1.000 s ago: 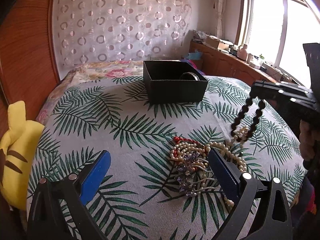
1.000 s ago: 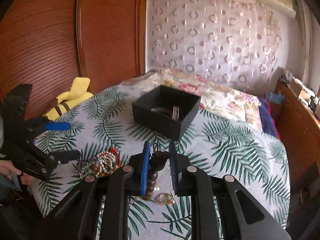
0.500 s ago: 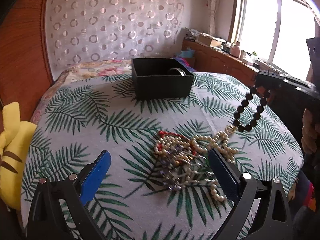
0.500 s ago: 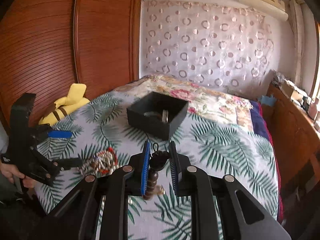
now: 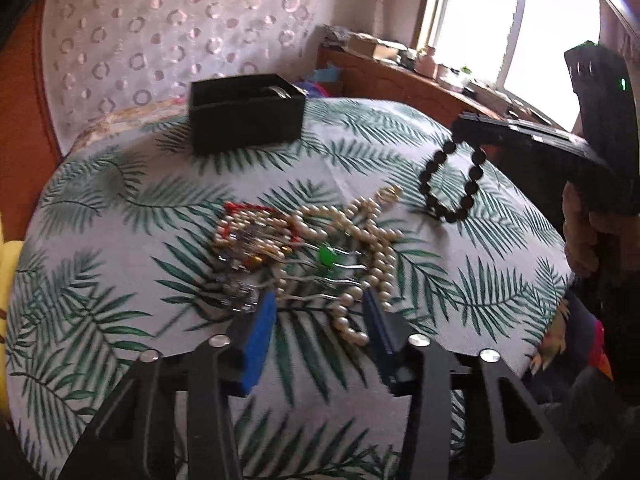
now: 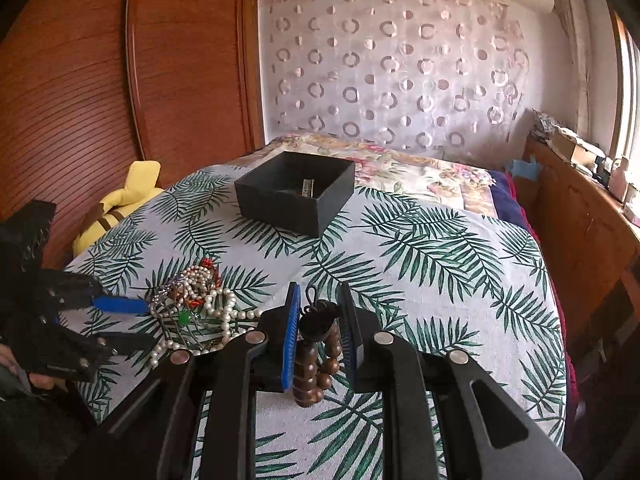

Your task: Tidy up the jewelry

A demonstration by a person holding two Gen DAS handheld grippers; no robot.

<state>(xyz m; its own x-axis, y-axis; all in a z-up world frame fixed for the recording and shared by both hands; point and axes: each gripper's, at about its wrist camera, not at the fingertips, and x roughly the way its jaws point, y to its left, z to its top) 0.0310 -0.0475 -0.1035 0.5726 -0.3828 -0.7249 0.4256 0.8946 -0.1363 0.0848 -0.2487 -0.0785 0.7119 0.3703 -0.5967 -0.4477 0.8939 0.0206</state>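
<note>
- Jaws of the left gripper are closing low over the near edge of the jewelry heap, with the tail of a pearl strand lying between the blue pads, which do not yet press it.
- Jaws of the right gripper are clamped on a dark wooden bead bracelet, pinching its knotted cord end, so the round brown beads hang in a loop clear of the cloth.
- Heaped together are cream pearl strands, a red beaded piece, thin silvery hairpins and a small green stone, all tangled and touching.
- At the far side of the surface stands a black box, square, matte and open-topped.
- Everything rests on a bed under a pale cloth printed with green palm fronds; a flowered quilt shows beyond it.
- Behind the bed hangs a sheer curtain dotted with rings; ribbed reddish wood panels stand to one side.
- Only the right wrist view looks down into the box, where a small metallic piece lies, and shows a yellow plush toy by the panels.
- Only the left wrist view shows the bracelet as a full ring of beads against a bright window, and a wooden sideboard cluttered with small things.
</note>
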